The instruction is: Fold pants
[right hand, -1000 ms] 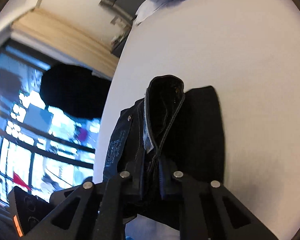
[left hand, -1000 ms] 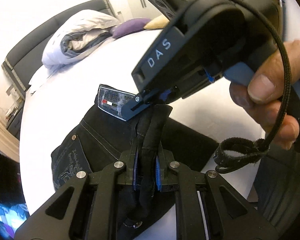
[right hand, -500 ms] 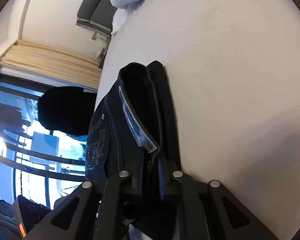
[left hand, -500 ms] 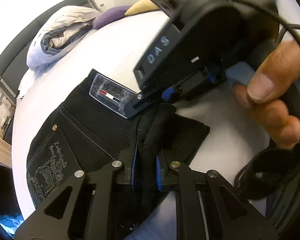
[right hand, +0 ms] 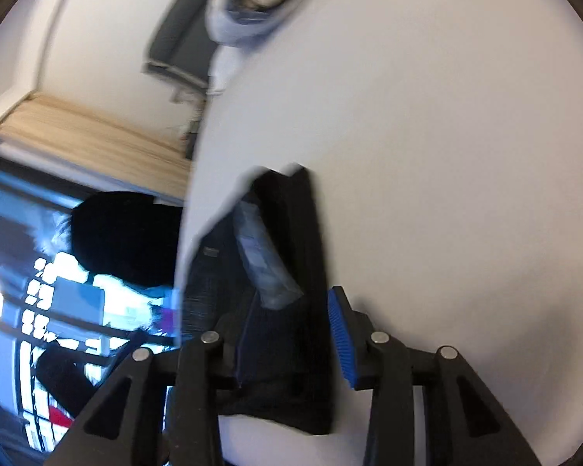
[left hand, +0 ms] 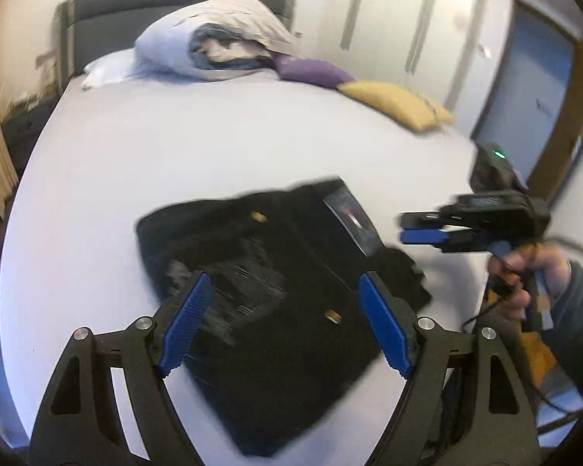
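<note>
Black jeans (left hand: pixel 276 279) lie folded in a compact bundle on the white bed (left hand: pixel 213 143), back pocket and waistband label facing up. My left gripper (left hand: pixel 283 326) is wide open above them, blue pads apart, holding nothing. My right gripper (left hand: pixel 419 227) shows at the right of the left wrist view, held in a hand, jaws apart just off the waistband edge. In the right wrist view the right gripper (right hand: pixel 287 345) is open, with the jeans (right hand: pixel 287 256) lying between its fingers.
A rolled grey duvet and pillow (left hand: pixel 213 42) sit at the dark headboard (left hand: pixel 109 19). A purple cushion (left hand: pixel 315 72) and a yellow cushion (left hand: pixel 396 103) lie at the far right. A window (right hand: pixel 39 291) and curtain are left of the bed.
Both grippers were shut on the jeans' waistband; both have opened and let go. The left gripper has pulled back and up, and the jeans now lie flat on the bed.
</note>
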`<state>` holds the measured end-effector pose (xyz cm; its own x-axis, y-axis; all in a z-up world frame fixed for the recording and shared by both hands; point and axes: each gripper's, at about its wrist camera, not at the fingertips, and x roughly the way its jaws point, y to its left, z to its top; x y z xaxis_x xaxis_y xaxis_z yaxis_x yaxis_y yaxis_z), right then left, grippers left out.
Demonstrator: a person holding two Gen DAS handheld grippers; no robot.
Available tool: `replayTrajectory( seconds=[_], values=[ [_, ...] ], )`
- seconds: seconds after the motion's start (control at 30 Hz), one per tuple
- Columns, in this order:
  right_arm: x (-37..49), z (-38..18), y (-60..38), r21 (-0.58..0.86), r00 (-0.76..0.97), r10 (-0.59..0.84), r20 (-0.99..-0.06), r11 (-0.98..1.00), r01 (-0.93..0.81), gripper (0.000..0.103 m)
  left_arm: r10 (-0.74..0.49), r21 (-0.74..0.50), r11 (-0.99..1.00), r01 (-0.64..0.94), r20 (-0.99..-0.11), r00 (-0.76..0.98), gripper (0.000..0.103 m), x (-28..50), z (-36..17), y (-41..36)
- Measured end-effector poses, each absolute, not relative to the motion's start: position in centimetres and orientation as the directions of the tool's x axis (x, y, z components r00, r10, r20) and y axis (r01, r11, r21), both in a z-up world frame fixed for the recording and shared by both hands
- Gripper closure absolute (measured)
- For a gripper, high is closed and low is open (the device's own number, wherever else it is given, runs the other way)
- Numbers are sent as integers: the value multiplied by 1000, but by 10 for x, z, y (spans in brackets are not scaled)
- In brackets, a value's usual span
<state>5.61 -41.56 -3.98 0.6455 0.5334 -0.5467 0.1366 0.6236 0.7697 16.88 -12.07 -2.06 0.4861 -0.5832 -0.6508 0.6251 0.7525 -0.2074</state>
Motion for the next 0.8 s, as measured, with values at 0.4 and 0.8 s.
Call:
replayTrajectory(
  seconds=[0.4, 0.8],
  values=[
    [154, -109, -389, 778, 494, 629, -600, 602, 180, 103, -731, -572, 651, 499, -651, 208, 78, 297, -100, -93],
    [109, -104, -386, 775, 500, 633, -591, 618, 133, 103, -729, -490, 592, 640, -664, 165, 79, 239, -96, -83]
  ],
)
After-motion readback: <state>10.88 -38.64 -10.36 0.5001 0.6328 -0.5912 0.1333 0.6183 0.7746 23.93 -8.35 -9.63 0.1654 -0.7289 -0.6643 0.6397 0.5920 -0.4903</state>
